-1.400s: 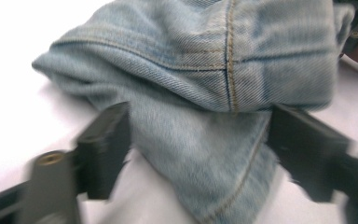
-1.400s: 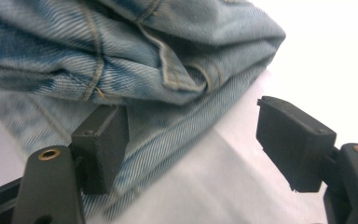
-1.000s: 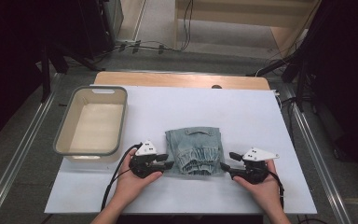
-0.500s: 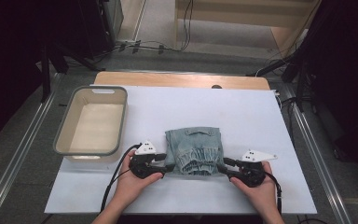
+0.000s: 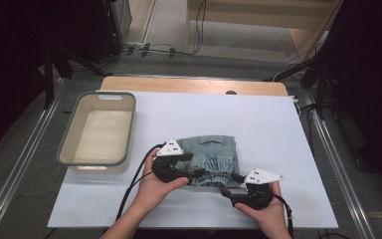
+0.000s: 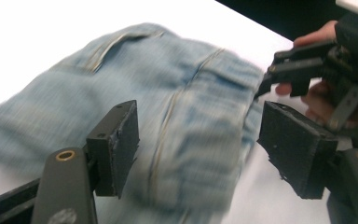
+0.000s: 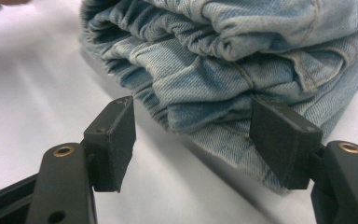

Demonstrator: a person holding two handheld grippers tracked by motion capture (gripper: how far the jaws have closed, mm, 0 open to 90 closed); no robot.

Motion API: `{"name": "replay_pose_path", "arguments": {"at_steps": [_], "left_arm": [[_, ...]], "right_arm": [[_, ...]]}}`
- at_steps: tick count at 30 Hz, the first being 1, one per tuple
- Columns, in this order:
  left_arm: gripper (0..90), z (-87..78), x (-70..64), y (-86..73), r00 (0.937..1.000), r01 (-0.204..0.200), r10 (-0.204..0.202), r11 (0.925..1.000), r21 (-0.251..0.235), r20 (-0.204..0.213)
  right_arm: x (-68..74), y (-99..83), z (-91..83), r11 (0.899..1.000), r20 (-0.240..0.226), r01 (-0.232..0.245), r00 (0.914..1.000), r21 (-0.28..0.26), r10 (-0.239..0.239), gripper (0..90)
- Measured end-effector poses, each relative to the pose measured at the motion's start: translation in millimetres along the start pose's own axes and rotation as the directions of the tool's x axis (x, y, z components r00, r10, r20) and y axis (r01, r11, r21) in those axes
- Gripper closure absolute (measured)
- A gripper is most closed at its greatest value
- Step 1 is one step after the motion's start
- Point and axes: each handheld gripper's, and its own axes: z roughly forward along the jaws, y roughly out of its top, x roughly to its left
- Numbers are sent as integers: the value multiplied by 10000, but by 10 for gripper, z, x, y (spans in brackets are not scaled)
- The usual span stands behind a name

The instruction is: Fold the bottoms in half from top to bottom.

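A folded light-blue denim garment lies on the white table, a little in front of its middle. My left gripper reaches in from the garment's left front, open, with the denim lying between and beyond its pads. My right gripper stands at the garment's front right corner, also open. Its pads straddle the folded edge without closing on it. The right gripper also appears in the left gripper view, past the cloth.
A grey-rimmed beige tub, with nothing in it, stands on the table's left side, close to my left hand. Bare white tabletop stretches behind and to the right of the garment. Metal rails run along both table sides.
My right gripper has slid left and nearer, to the garment's front right corner. My left gripper has edged right and farther, onto the garment's left front. The garment has stayed put.
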Motion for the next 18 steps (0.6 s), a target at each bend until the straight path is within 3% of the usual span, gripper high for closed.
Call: {"name": "replay_pose_path", "arguments": {"at_steps": [4,6,9,10,12,18], "left_arm": [[251,183,-115,135,9997,-229,228,9997,68,129],[252,283,-180,199,9988,-451,448,9988,183,184],[251,406,-263,262,9962,-815,801,9958,413,353],[247,469,-286,281,9944,-1009,986,9929,630,380],[211,581,-292,286,9943,-991,937,9883,1162,509],[190,768,-250,215,9946,-1009,1035,9742,2019,-25]], "right_arm": [[56,1,35,10000,730,13,9973,-52,-9,382],[49,-12,13,9996,840,-191,9963,-190,206,449],[34,-26,-11,9988,656,-392,9970,-305,411,515],[35,-30,-14,9987,615,-404,9972,-302,422,548],[39,-34,-14,9985,451,-478,9978,-252,489,627],[41,-46,-30,9978,452,-648,9968,-150,654,810]]}}
